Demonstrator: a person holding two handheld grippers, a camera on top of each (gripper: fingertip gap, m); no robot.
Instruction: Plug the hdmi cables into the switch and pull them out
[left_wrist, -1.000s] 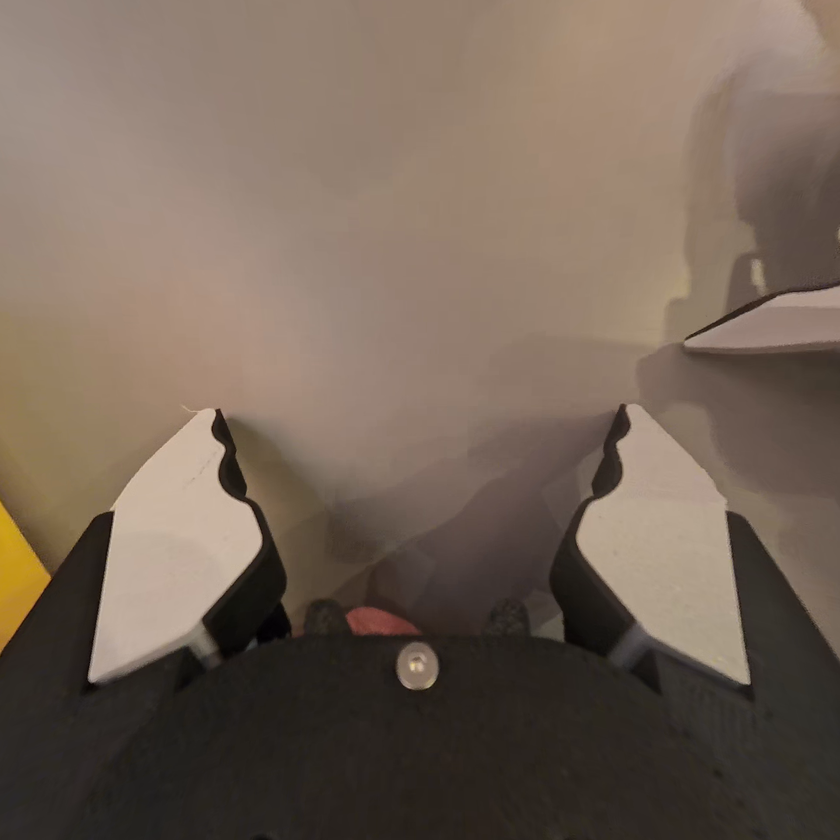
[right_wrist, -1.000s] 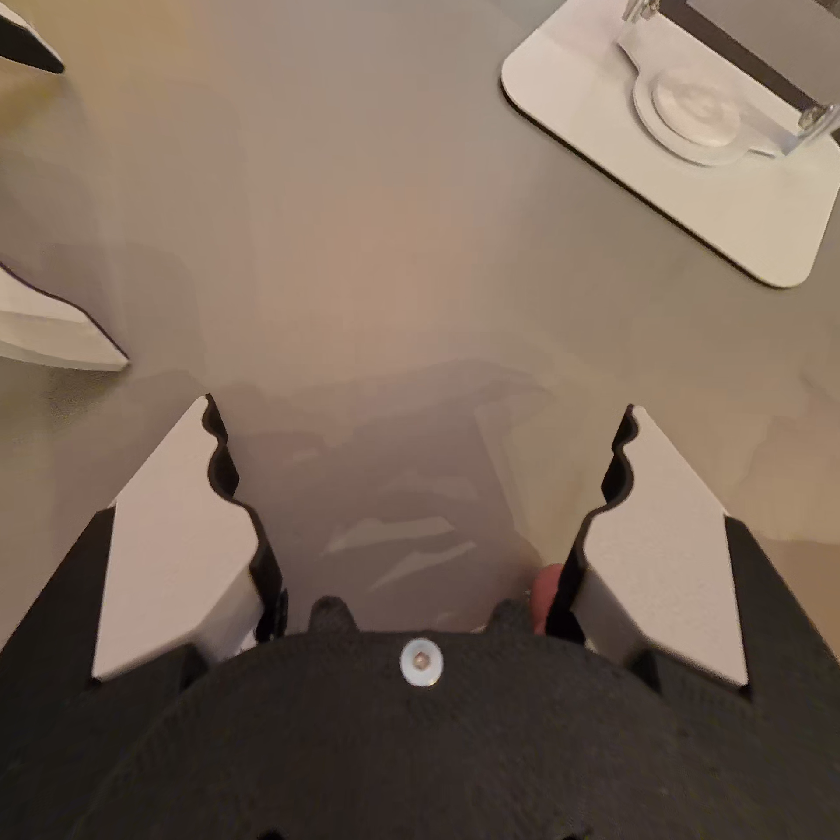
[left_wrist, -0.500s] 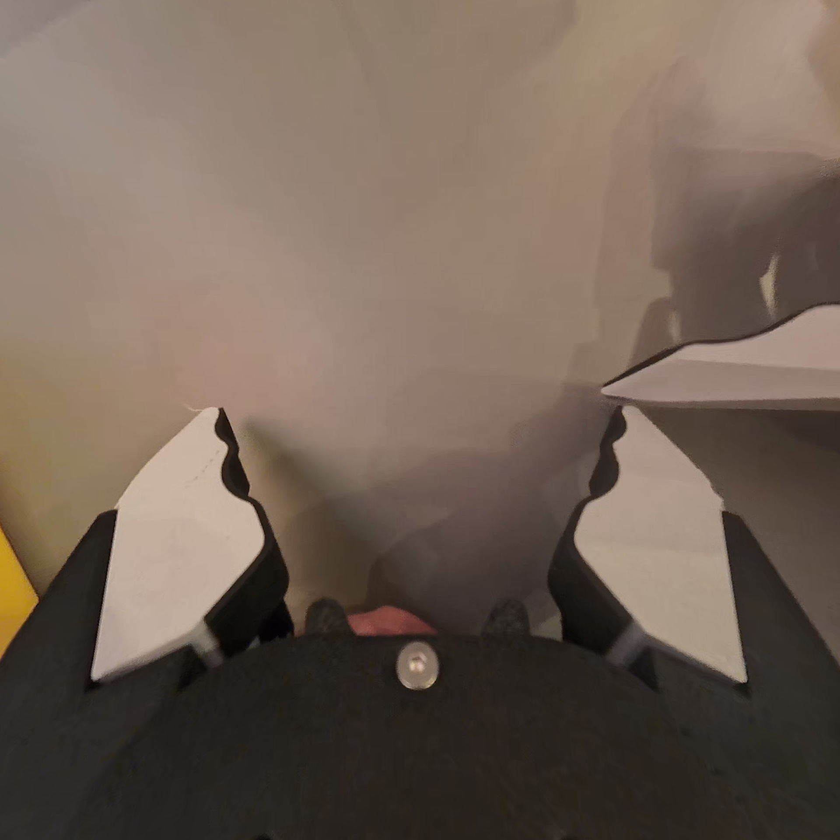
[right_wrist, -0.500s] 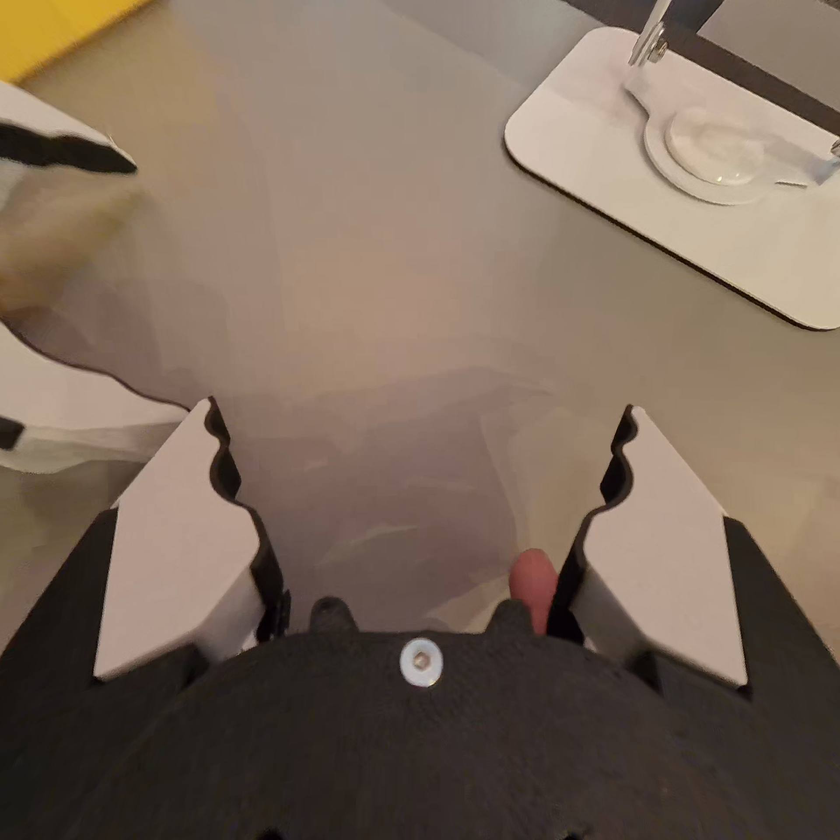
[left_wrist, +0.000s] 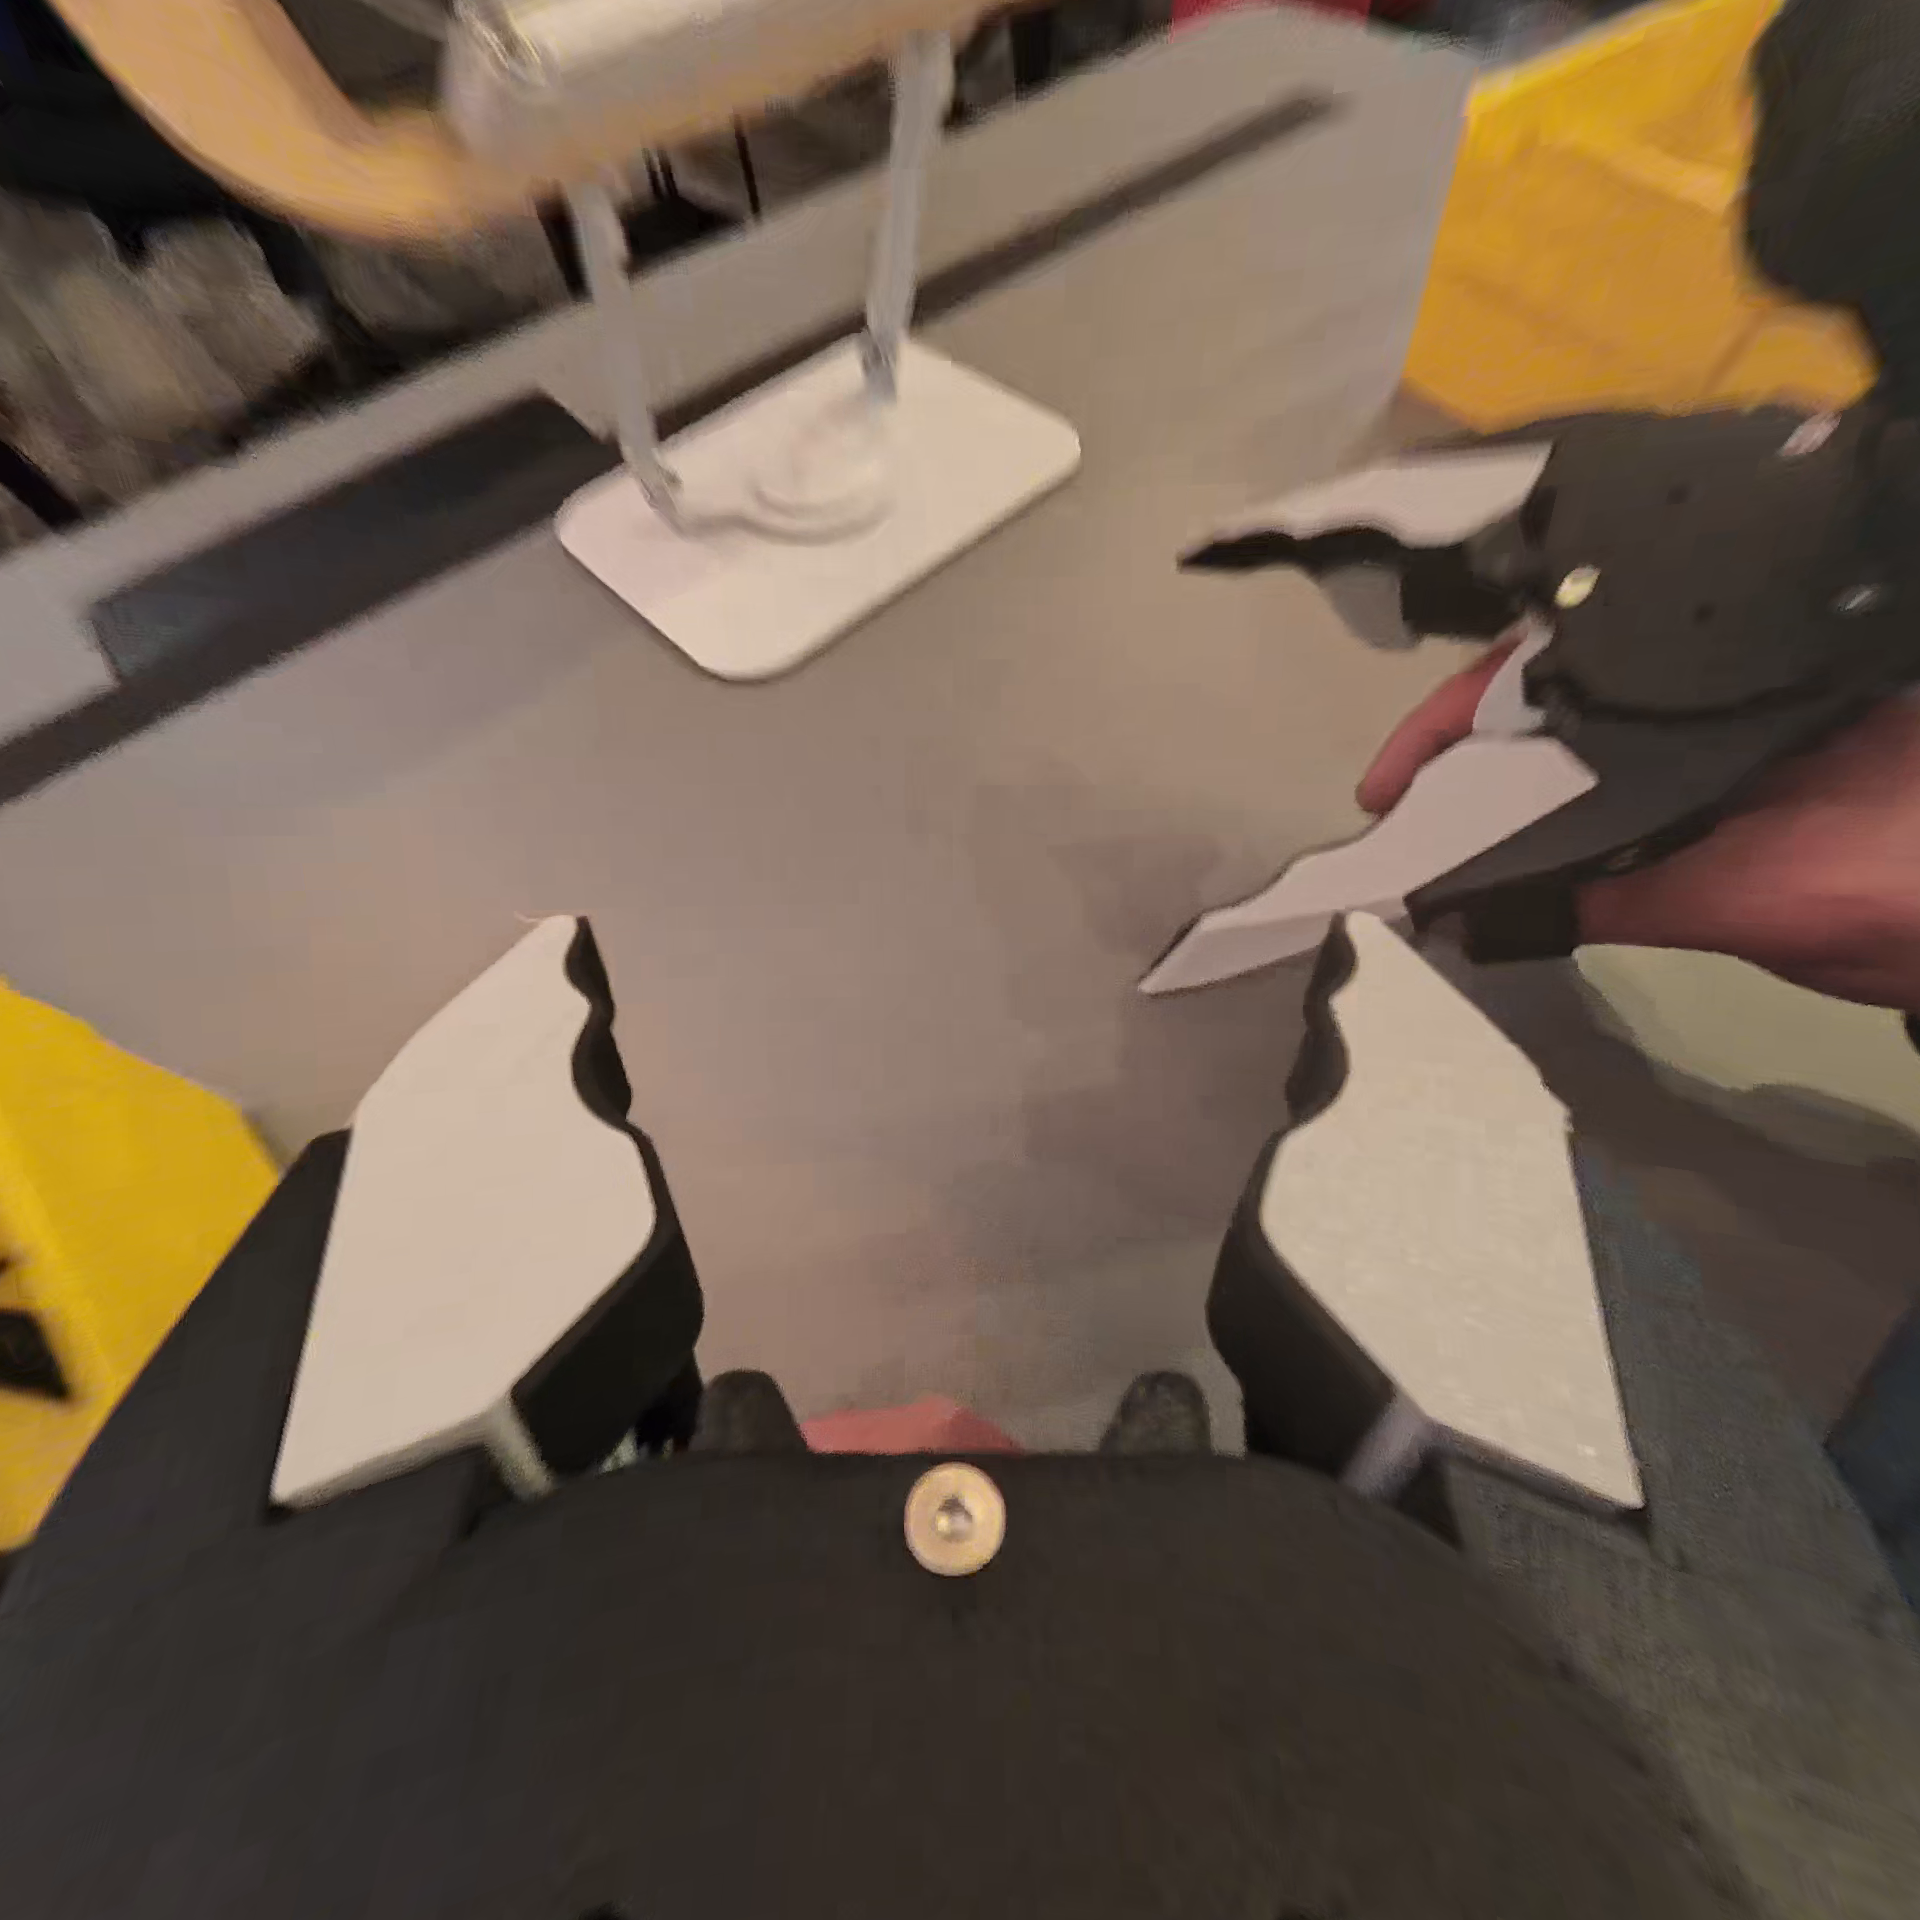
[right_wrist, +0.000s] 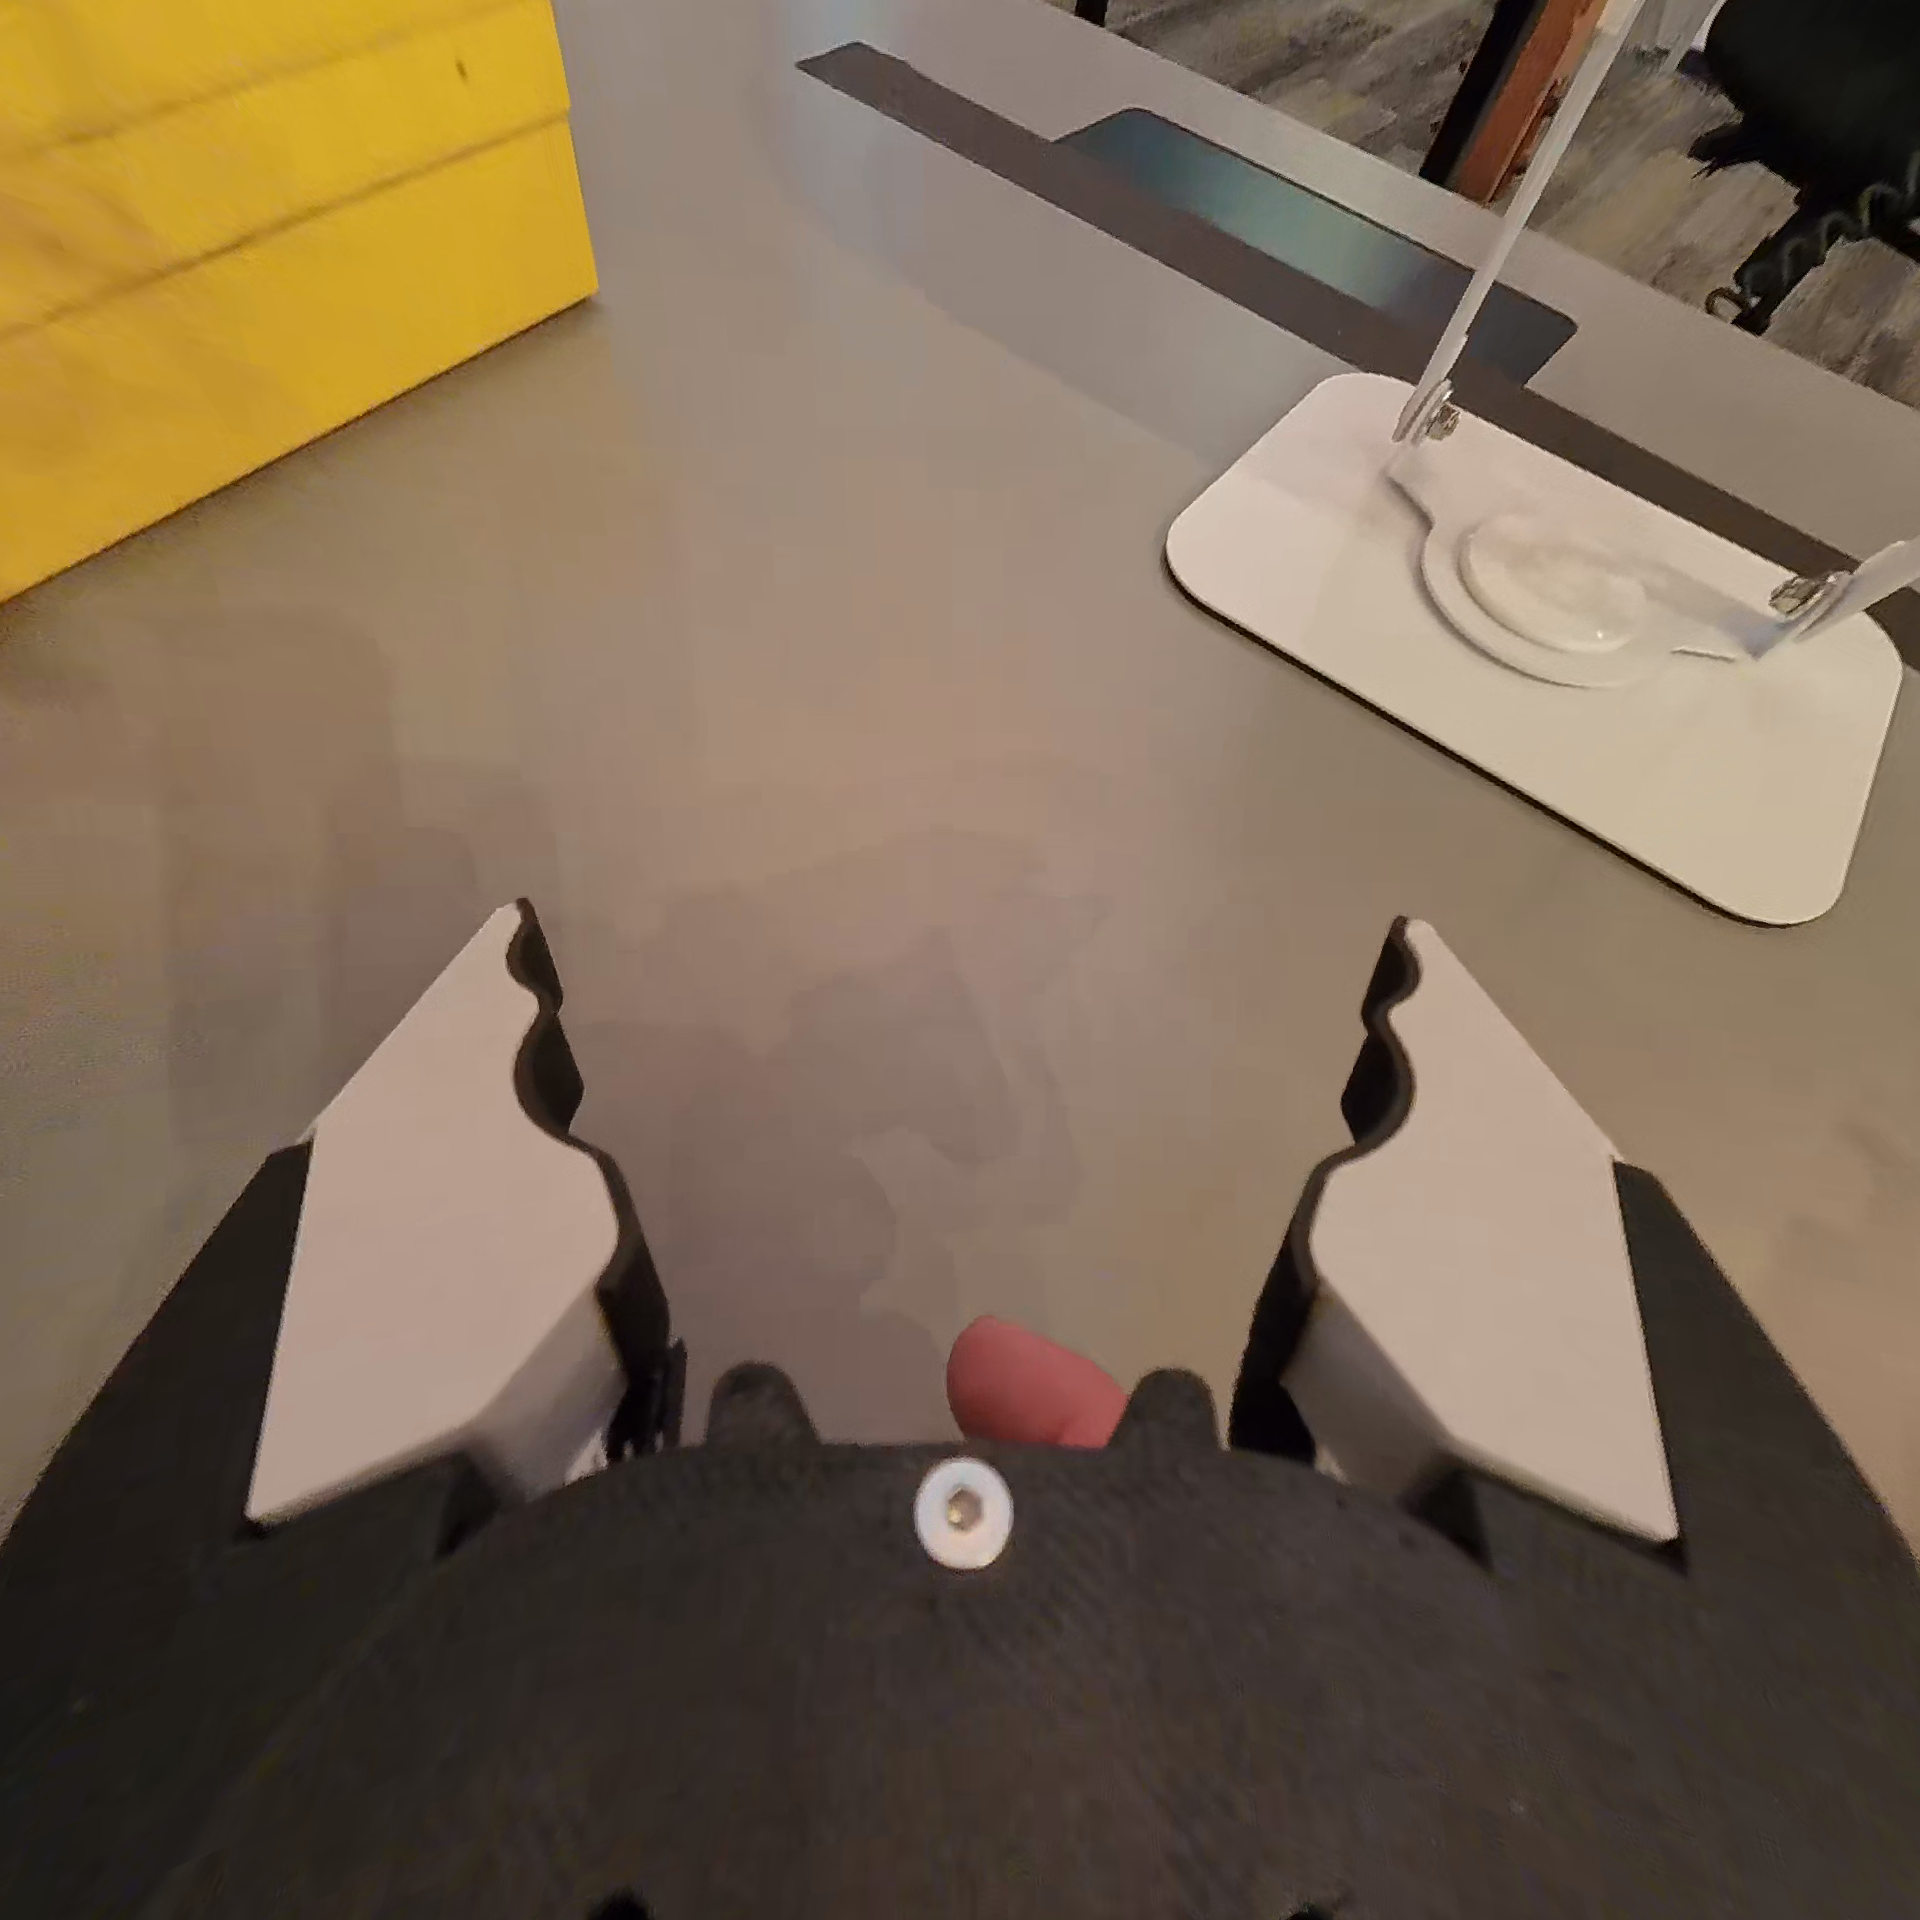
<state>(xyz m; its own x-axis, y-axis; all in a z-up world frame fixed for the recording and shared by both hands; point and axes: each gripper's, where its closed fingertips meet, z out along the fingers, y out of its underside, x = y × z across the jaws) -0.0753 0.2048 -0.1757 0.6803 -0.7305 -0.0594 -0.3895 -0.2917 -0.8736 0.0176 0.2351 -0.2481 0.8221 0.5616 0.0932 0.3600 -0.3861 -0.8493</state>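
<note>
No HDMI cable and no switch shows in either view. My left gripper (left_wrist: 961, 935) is open and empty above the grey table (left_wrist: 831, 831). My right gripper (right_wrist: 961, 925) is open and empty above the same table (right_wrist: 831, 623). The right gripper also shows in the left wrist view (left_wrist: 1174, 769) at the right, open, held by a hand (left_wrist: 1766, 883), close to my left gripper's right finger (left_wrist: 1434, 1195).
A white stand base (left_wrist: 821, 520) with clear legs stands at the back; it also shows in the right wrist view (right_wrist: 1538, 665) at the right. Yellow boxes sit at the left (right_wrist: 260, 260) and at the far right (left_wrist: 1590, 208). A dark strip (right_wrist: 1247, 239) runs along the table's back. My left tips are about 30 cm from the white stand base (left_wrist: 821, 520), my right tips only 20 cm.
Both grippers have tilted up from looking at the bare table, so the stand, yellow boxes and table's back edge have come into view. Both stay open.
</note>
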